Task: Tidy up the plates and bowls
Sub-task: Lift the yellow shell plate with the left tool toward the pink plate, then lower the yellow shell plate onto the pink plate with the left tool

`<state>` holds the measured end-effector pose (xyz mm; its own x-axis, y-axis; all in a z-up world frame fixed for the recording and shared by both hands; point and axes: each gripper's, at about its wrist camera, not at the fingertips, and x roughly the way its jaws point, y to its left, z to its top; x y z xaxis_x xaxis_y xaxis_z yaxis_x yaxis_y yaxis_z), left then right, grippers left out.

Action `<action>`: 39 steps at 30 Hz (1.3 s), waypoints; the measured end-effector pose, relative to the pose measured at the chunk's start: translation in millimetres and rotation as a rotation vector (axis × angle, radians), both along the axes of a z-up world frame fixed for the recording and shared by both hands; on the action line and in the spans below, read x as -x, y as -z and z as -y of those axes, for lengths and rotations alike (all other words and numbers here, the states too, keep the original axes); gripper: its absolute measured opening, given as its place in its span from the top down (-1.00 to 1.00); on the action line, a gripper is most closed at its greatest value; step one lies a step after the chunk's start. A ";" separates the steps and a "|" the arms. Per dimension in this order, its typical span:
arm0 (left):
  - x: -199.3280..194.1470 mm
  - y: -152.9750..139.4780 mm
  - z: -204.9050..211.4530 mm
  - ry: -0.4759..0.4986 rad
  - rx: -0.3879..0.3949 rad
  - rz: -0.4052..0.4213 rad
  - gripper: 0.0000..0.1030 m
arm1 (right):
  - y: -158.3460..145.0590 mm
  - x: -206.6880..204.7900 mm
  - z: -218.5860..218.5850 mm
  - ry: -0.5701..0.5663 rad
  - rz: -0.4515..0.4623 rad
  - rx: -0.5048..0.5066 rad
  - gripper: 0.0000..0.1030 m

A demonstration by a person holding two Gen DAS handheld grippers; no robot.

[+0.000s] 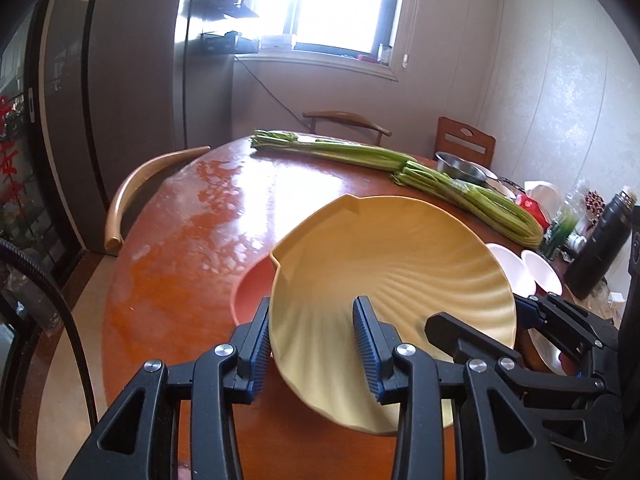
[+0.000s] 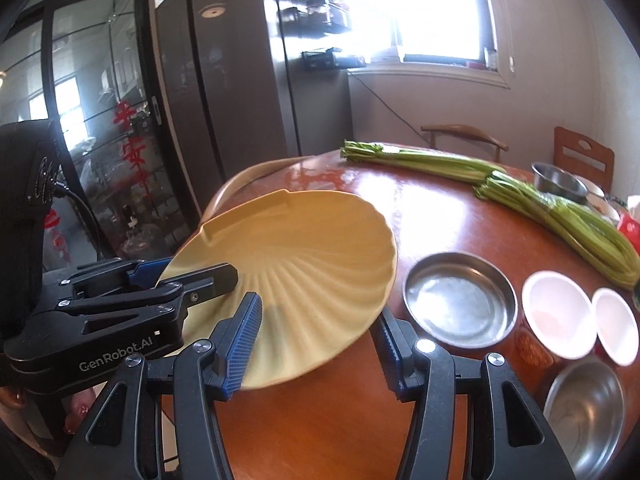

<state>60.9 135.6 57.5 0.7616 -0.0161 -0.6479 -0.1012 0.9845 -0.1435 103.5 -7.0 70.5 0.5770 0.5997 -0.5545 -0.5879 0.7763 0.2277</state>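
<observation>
A yellow shell-shaped plate (image 1: 384,264) is held tilted above the round wooden table (image 1: 192,240). My left gripper (image 1: 314,344) has one finger on each side of the plate's near rim, with a gap showing. My right gripper (image 2: 320,344) also straddles the plate (image 2: 296,264), its jaws wide apart. In the right wrist view the left gripper (image 2: 180,276) grips the plate's left rim. In the left wrist view the right gripper (image 1: 492,320) reaches in at the plate's right edge. A red plate (image 1: 252,288) lies under the yellow one.
A shallow steel dish (image 2: 460,300), two white bowls (image 2: 556,316) (image 2: 616,326) and a steel bowl (image 2: 584,412) sit on the right. Celery bunches (image 2: 560,208) lie across the far side by another steel bowl (image 2: 560,178). A dark flask (image 1: 600,248) stands far right. Chairs ring the table.
</observation>
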 end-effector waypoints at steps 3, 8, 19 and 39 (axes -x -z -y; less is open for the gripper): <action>-5.8 -6.2 -11.3 -0.021 0.002 0.011 0.25 | -5.1 -8.4 -9.8 -0.021 0.010 -0.014 -0.11; -18.4 -7.8 -25.7 -0.063 -0.014 0.009 0.25 | -4.6 -23.4 -24.3 -0.048 0.018 -0.027 -0.11; -40.4 20.0 -40.1 -0.094 -0.012 -0.035 0.25 | 21.7 -46.0 -41.0 -0.065 -0.045 -0.030 -0.11; -66.6 69.8 -45.6 -0.100 -0.006 -0.125 0.25 | 69.3 -64.7 -51.3 -0.060 -0.138 0.033 -0.11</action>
<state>127.5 181.2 -12.3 0.6728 0.0597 -0.7374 -0.2150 0.9695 -0.1176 168.2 44.3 1.1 0.4575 0.6109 -0.6461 -0.5985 0.7490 0.2844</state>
